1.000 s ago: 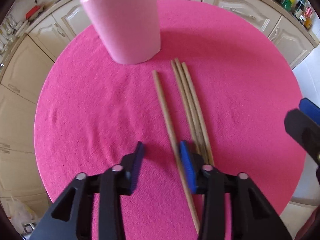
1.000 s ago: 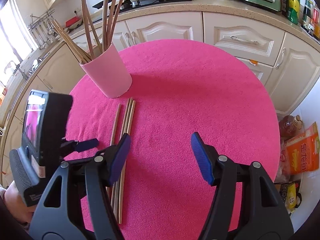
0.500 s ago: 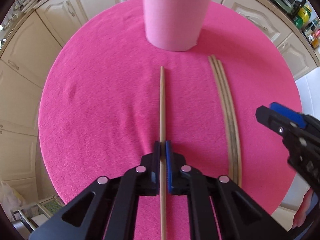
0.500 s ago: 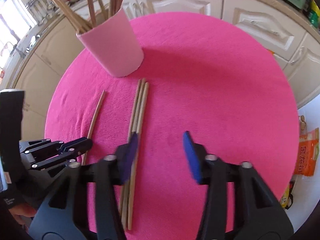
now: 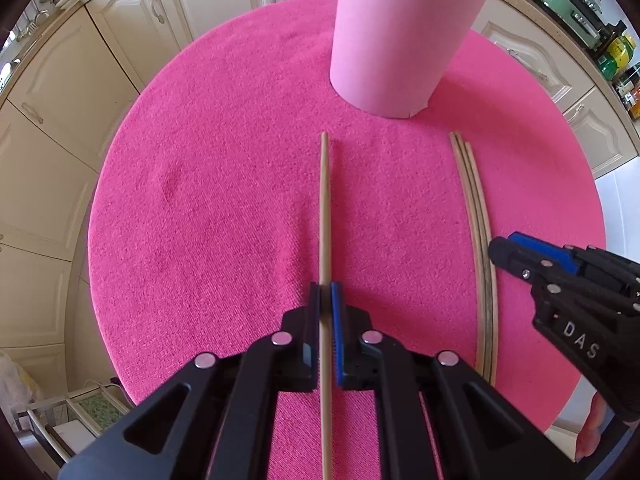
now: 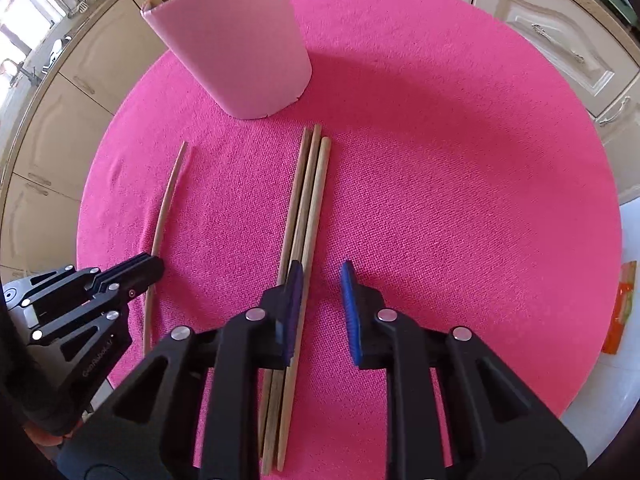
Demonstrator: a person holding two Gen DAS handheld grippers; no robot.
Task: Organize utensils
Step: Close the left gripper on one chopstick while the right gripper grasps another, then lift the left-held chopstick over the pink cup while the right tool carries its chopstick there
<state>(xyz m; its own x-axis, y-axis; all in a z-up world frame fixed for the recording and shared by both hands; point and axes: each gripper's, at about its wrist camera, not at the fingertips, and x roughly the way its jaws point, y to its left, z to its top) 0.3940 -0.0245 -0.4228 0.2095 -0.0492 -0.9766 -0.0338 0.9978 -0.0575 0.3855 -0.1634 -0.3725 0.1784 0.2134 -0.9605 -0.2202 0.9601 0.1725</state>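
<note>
On the pink round table (image 5: 224, 200), four wooden sticks lie flat, all pointing at the pink cup (image 5: 400, 40), which already holds more sticks. Judging by that, the cup is the target and the loose ones go in next.

My left claw (image 5: 326, 320) is clenched on the single stick (image 5: 325, 208), gripped partway along its length, far end aimed at the cup base. Stick looks flat on the cloth, not lifted yet. A grip short of the middle should leave a long end free to tip into the cup.

My right claw (image 6: 320, 312) is closing over the bundle of three sticks (image 6: 308, 200). From its own view, the left pad sits on top of the bundle and the right pad (image 6: 350, 312) is clear of it, out on bare cloth. Only the outermost stick shows in the gap, along the left pad's edge; nothing pinched that I can see. Closing from here, I reckon it catches one stick at best, or shoves the bundle sideways.

Bundle lies well apart from the single stick, just short of the cup.
</note>
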